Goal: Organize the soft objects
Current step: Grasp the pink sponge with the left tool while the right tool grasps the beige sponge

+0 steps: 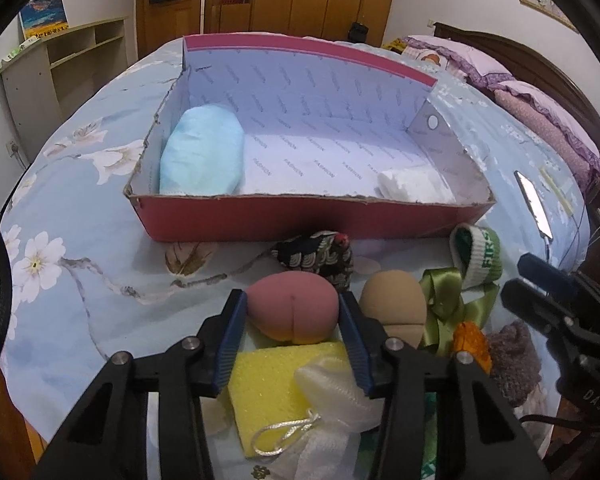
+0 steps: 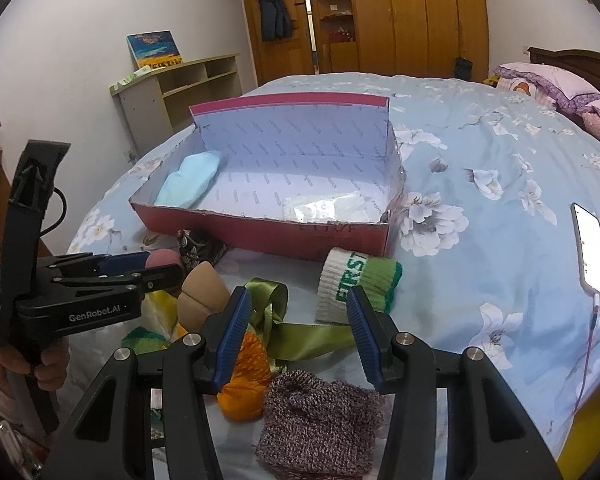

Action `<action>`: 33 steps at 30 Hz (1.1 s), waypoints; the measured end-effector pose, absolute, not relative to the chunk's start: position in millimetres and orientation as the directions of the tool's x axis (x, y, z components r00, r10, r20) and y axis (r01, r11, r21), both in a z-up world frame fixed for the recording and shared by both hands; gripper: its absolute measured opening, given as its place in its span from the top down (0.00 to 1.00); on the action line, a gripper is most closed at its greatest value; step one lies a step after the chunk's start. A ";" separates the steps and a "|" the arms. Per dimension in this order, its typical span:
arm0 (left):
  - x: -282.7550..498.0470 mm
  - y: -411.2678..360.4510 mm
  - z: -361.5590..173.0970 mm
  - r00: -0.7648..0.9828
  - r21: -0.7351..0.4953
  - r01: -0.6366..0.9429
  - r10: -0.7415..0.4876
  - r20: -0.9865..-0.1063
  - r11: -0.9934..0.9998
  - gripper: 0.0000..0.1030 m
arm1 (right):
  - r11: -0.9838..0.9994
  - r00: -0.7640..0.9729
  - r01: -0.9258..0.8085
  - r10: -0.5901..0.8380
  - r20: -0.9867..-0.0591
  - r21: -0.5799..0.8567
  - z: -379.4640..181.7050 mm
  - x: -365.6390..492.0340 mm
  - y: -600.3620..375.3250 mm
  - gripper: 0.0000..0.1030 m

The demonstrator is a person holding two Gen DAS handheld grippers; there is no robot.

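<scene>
**Pink sponge between the left tongs, box half filled**

On the bed point(image 1: 80, 216), an open red box point(image 1: 300, 216) with a white printed lining and a raised back flap. Inside at its left end, a pale blue bundle point(image 1: 202, 160) against the side wall; at its right front corner, a white folded packet point(image 1: 414, 186); bare lining between them.

In front of the box, left to right: a small dark patterned pouch point(image 1: 316, 256), a pink egg-shaped sponge point(image 1: 294, 312), a tan sponge point(image 1: 394, 304), a green ribbon point(image 1: 448, 300) and a white-and-green sock point(image 1: 480, 256). Nearer, a yellow sponge point(image 1: 276, 384) under a white mesh puff point(image 1: 332, 392).

Left tongs point(image 1: 294, 308) set around the pink sponge, pads touching or almost touching its two sides; firm clamping hard to tell. Right tongs point(image 2: 298, 312) apart, gripping nothing, above the ribbon, an orange mesh puff point(image 2: 248, 372) and a brownish knitted piece point(image 2: 320, 420). Far right on the bed, a phone point(image 2: 592, 256) lit and plugged in.
</scene>
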State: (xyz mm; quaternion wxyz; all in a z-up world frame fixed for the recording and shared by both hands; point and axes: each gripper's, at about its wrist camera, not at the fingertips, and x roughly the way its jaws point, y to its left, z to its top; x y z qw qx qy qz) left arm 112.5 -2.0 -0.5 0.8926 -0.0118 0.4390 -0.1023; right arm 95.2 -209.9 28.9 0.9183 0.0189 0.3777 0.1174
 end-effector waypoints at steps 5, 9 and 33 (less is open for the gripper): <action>106.2 1.9 10.5 0.619 -0.106 0.166 -0.187 -0.763 0.980 0.53 | 0.971 0.686 -0.209 0.233 -0.689 0.120 29.9 94.5 -206.2 0.51; 101.3 11.3 17.8 0.642 -0.095 0.136 -0.161 -0.750 0.986 0.53 | 0.968 0.685 -0.221 0.240 -0.688 0.118 32.3 94.4 -199.6 0.51; 95.9 57.8 -0.6 0.639 -0.106 0.021 -0.094 -0.764 0.994 0.53 | 0.927 0.579 -0.355 0.318 -0.751 0.118 5.8 126.9 -126.9 0.52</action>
